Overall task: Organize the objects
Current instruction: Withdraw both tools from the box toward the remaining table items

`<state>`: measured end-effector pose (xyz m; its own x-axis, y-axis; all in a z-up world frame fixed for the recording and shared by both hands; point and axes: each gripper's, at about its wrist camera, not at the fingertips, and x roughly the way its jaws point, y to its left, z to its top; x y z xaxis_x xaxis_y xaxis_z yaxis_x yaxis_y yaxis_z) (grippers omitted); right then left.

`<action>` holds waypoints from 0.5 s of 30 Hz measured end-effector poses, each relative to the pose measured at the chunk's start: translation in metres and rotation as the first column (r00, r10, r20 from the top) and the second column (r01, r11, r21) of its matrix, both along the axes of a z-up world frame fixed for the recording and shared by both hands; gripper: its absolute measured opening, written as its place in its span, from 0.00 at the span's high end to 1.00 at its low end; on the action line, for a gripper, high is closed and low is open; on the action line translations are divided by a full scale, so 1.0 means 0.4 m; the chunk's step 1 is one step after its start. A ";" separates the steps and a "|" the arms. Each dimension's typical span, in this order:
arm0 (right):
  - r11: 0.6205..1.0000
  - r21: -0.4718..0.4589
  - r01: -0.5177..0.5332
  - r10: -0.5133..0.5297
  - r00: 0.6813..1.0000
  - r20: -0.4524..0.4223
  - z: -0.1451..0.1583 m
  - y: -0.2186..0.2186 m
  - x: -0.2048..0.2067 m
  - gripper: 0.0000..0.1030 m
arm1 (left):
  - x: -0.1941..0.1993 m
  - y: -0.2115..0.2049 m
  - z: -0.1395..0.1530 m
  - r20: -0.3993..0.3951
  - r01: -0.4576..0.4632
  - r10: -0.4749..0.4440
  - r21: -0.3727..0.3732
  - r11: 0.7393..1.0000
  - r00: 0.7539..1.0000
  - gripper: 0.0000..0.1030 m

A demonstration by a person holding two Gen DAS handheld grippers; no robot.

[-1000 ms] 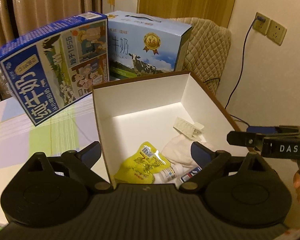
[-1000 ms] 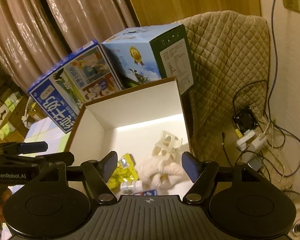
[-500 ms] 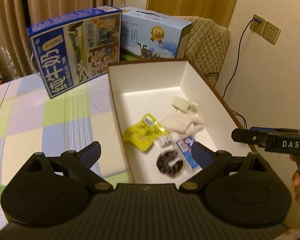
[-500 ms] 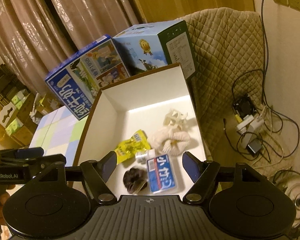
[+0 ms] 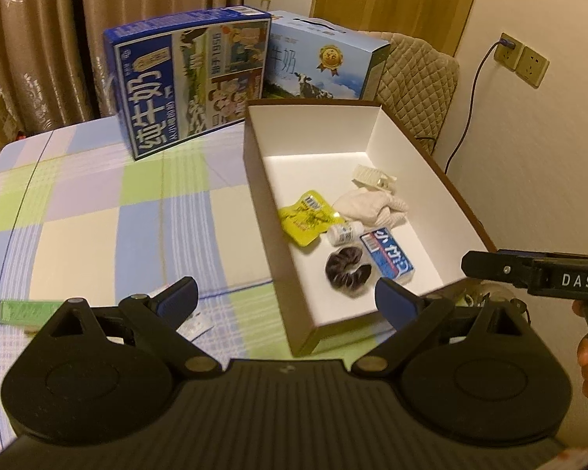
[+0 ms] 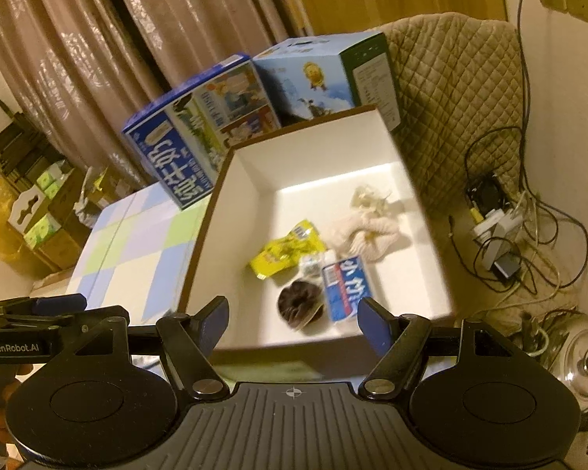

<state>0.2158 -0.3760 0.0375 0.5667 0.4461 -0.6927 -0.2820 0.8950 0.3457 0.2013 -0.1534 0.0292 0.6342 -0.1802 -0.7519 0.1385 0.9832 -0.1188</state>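
Curtains and two milk cartons are seen behind a checked bench (image 5: 98, 211), where the white box (image 5: 419, 149) holds a yellow packet (image 5: 305, 217), cloth (image 5: 372, 205), small bottle (image 5: 345, 232), scrunchie (image 5: 347, 268) and blue packet (image 5: 388, 254). Both claws, left (image 5: 286, 297) and right (image 6: 292, 321), have been drawn back, spread wide and empty; a flat item (image 5: 194, 327) left on the bench seems next.

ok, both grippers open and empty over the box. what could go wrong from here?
1. The box sits at the table's right edge; a nudge might tip it toward the cables below.
2. The bottle, scrunchie and blue pack crowd together, so a grasp could catch two.
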 end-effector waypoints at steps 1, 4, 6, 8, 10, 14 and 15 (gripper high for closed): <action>1.000 0.000 -0.005 0.005 1.000 -0.003 -0.002 0.007 -0.008 0.32 | -0.011 0.008 0.000 -0.002 -0.005 0.005 0.000 1.000 1.000 0.08; 1.000 0.000 -0.020 0.020 1.000 -0.010 -0.005 0.032 -0.037 0.32 | -0.045 0.036 -0.001 -0.007 -0.020 0.020 0.000 1.000 1.000 0.07; 1.000 -0.001 -0.029 0.029 0.999 -0.013 -0.007 0.047 -0.053 0.32 | -0.067 0.056 -0.003 -0.010 -0.030 0.030 -0.001 1.000 1.000 0.07; 0.999 -0.002 -0.035 0.035 0.999 -0.015 -0.008 0.063 -0.069 0.32 | -0.086 0.076 -0.004 -0.013 -0.039 0.039 -0.002 0.999 0.999 0.07; 0.999 -0.001 -0.040 0.040 0.999 -0.019 -0.009 0.076 -0.083 0.32 | -0.104 0.095 -0.006 -0.016 -0.048 0.048 -0.003 0.999 0.999 0.08; 0.999 -0.008 -0.048 0.048 0.999 -0.023 -0.012 0.107 -0.110 0.32 | -0.141 0.137 -0.010 -0.021 -0.066 0.066 -0.003 0.998 0.998 0.07; 0.999 -0.009 -0.050 0.050 0.998 -0.023 -0.013 0.114 -0.117 0.32 | -0.148 0.145 -0.011 -0.021 -0.070 0.070 -0.004 0.998 0.997 0.07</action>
<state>0.1692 -0.3306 0.0324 0.5276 0.4667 -0.7098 -0.3189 0.8833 0.3438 0.1420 -0.0955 0.0249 0.6295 -0.1391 -0.7645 0.0667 0.9899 -0.1252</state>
